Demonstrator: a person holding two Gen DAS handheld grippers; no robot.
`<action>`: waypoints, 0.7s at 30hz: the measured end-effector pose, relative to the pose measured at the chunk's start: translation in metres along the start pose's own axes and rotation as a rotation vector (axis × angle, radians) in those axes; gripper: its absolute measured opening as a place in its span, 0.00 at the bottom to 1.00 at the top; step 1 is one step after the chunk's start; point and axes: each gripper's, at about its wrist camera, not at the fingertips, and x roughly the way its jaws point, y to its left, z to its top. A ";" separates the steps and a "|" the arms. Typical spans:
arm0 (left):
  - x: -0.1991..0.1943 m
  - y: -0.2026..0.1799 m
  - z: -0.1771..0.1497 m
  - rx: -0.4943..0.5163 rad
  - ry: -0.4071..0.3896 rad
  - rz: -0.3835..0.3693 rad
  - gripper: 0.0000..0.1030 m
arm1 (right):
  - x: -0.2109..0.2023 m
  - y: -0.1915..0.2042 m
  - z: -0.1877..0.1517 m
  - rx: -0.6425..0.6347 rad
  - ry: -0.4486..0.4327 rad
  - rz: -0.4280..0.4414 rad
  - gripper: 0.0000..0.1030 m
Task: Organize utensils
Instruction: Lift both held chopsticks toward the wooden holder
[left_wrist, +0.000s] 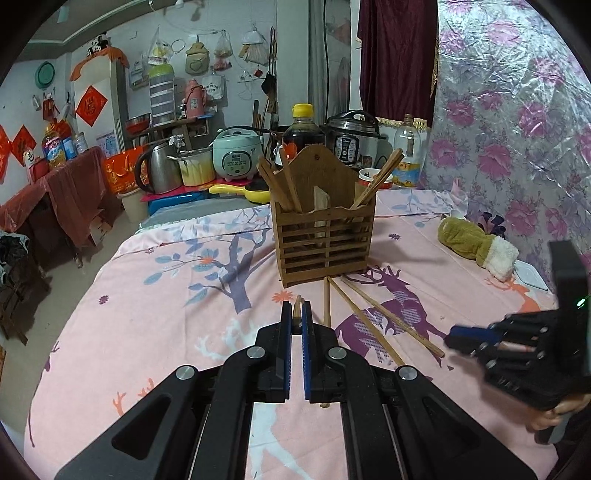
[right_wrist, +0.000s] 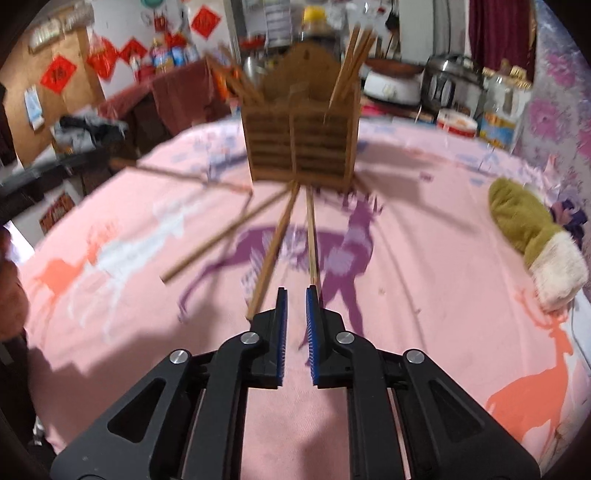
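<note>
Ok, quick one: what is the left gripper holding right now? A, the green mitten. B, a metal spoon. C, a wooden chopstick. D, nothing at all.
C: in the left wrist view the left gripper has its blue pads closed on a wooden chopstick whose end pokes out between them, in front of the wooden holder.

Lived-in home, rice cooker (left_wrist: 236, 153), kettle (left_wrist: 157, 168), bedsheet (left_wrist: 147, 314)

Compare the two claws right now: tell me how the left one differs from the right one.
The left claw is shut on a chopstick, its tip poking out between the pads; the right claw holds nothing and has a bare gap. The left wrist view is sharp, while the right wrist view is motion-blurred. Both point toward the wooden holder over the pink cloth.
</note>
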 end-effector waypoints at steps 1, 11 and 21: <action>0.001 0.001 -0.001 -0.005 0.003 -0.003 0.05 | 0.005 0.001 -0.002 -0.008 0.020 -0.002 0.23; 0.006 0.007 -0.007 -0.009 0.011 -0.004 0.05 | 0.020 0.002 -0.013 -0.013 0.083 -0.066 0.06; -0.017 -0.005 0.018 0.038 -0.044 0.030 0.05 | -0.056 0.008 0.021 -0.009 -0.182 -0.060 0.06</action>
